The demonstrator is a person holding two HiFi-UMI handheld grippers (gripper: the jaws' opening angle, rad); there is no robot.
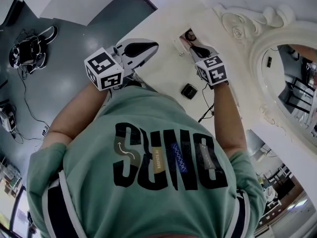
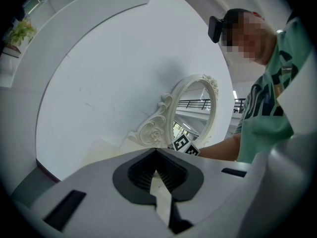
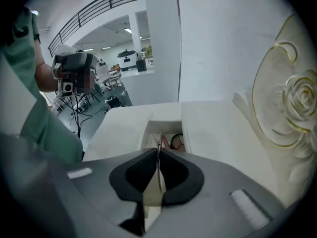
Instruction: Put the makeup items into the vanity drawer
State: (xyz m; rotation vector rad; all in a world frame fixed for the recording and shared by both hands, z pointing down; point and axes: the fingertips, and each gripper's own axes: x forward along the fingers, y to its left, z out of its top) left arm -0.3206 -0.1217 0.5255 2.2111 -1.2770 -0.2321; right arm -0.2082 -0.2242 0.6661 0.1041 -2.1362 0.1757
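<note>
The cream vanity top (image 1: 163,68) has a small open drawer compartment (image 1: 186,37) (image 3: 166,125) with a pinkish item and a dark ring (image 3: 177,142) inside. My right gripper (image 1: 199,50) (image 3: 158,150) hangs just over that opening, shut on a thin metal tool (image 3: 159,142) whose tip sticks out past the jaws. My left gripper (image 1: 147,47) (image 2: 156,150) is held up at the vanity's left edge, its jaws together with nothing between them. A small black compact (image 1: 189,90) lies on the top, near the person's right forearm.
An ornate white mirror (image 1: 292,83) (image 2: 195,113) stands at the vanity's right side. A black cable (image 1: 205,110) runs off the near edge. Gear and cables (image 1: 29,48) lie on the grey floor to the left. White walls sit behind the vanity.
</note>
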